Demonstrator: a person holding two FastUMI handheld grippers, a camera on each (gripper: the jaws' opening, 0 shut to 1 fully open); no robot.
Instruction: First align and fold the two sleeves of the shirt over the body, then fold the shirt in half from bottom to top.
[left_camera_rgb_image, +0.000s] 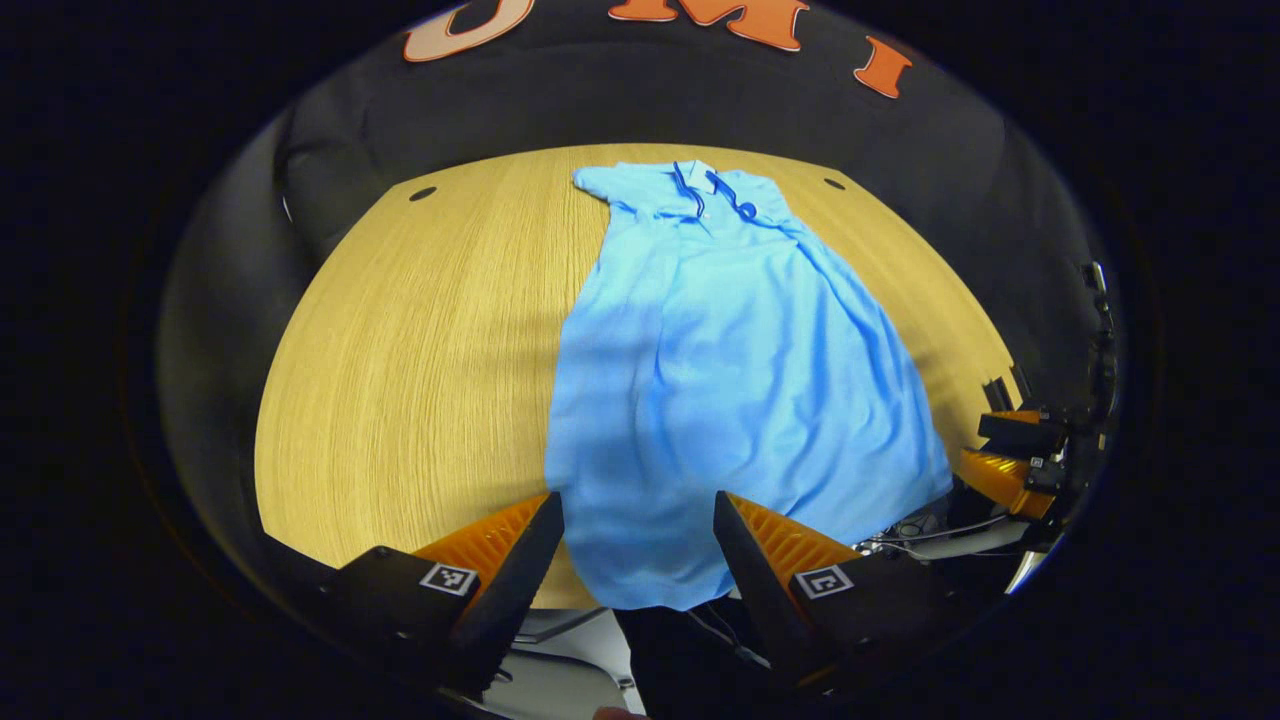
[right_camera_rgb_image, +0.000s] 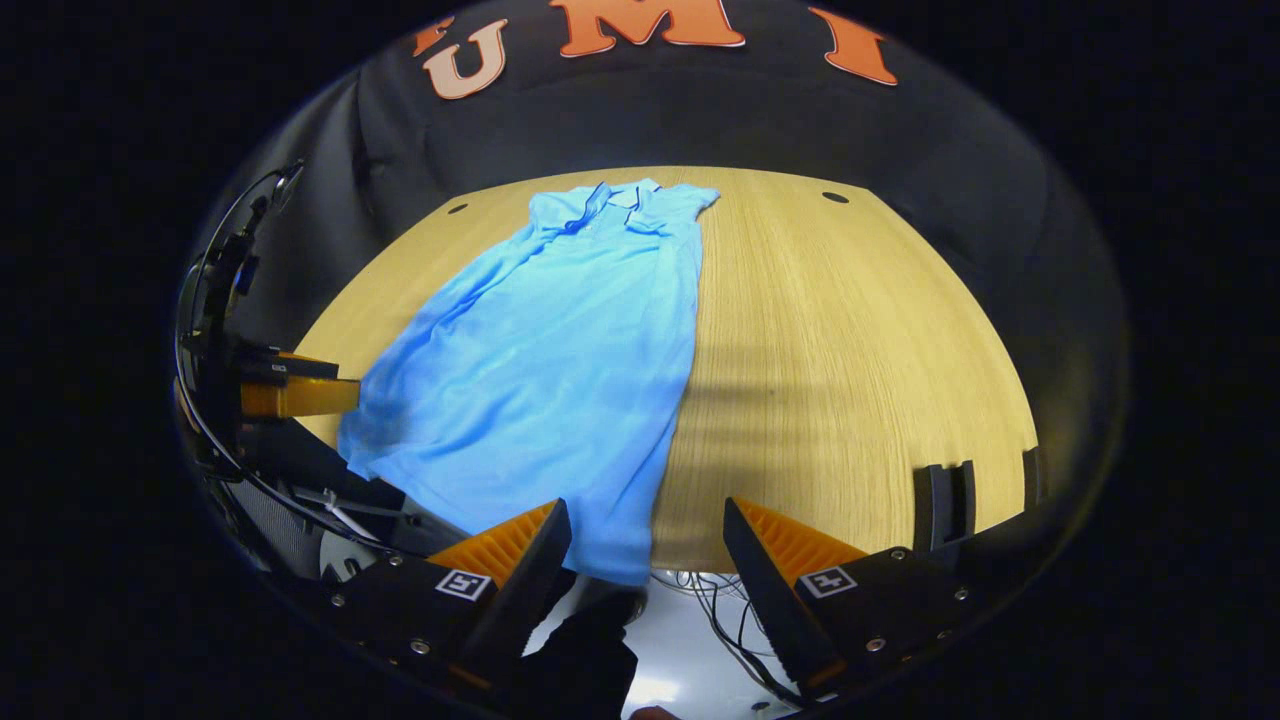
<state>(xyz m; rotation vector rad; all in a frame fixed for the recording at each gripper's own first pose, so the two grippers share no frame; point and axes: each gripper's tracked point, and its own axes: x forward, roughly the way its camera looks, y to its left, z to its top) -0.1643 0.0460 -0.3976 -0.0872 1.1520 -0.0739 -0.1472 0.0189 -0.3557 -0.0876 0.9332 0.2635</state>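
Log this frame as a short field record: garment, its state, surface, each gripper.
garment: light blue polo shirt
state: sleeves folded in, long narrow shape, collar at far end, hem overhanging the near edge
surface: wooden table
left gripper: open, at the hem's left part
right gripper: open, at the hem's right corner
bottom-to-top fold: not yet done

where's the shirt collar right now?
The collar sits at the far end of the shirt, near the table's back edge by the booth wall. In the right gripper view it is up and left of centre, far from both open tools.
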